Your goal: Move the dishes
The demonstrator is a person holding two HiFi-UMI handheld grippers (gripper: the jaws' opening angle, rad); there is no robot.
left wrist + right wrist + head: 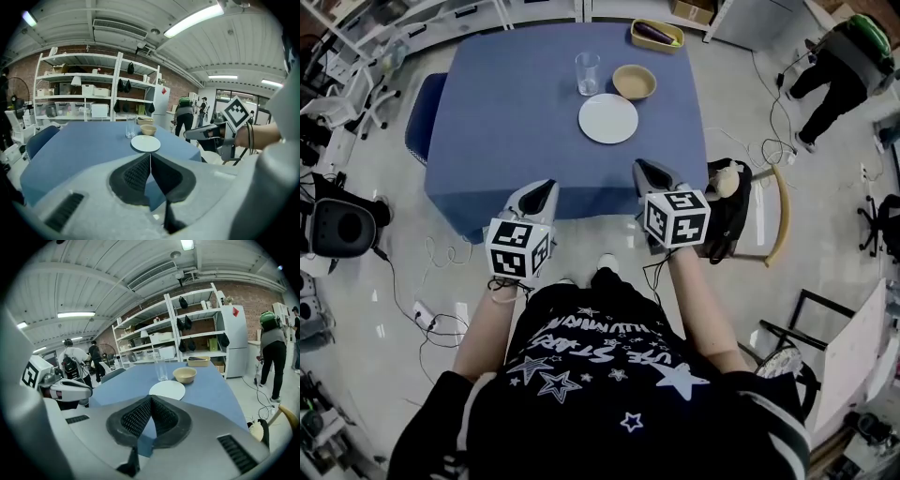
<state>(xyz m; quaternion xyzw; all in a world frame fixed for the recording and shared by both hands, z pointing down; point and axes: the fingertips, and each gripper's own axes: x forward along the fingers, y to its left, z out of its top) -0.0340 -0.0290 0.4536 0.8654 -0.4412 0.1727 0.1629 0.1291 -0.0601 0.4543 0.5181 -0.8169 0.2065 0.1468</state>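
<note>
Jaws of left gripper [150,154] pressed together, empty; jaws of right gripper [151,398] likewise closed on nothing. Both poised at near edge of blue table [506,122]. Farther on: white plate [608,119], tan bowl [634,82] and glass [587,73] just behind it, well apart from both grippers.

One bench [506,122], blue-covered. On its far right part: one white plate [608,119], one clear glass [587,73], one tan bowl [634,82], and one yellow tray [637,38] with one purple eggplant [657,35] inside. Two grippers at the near edge, left gripper [547,186] and right gripper [642,168], one marker cube apiece. Two chairs: one blue chair [422,117] left of the bench, one wooden chair [781,216] right of it. One white fridge [233,341] far beyond.
</note>
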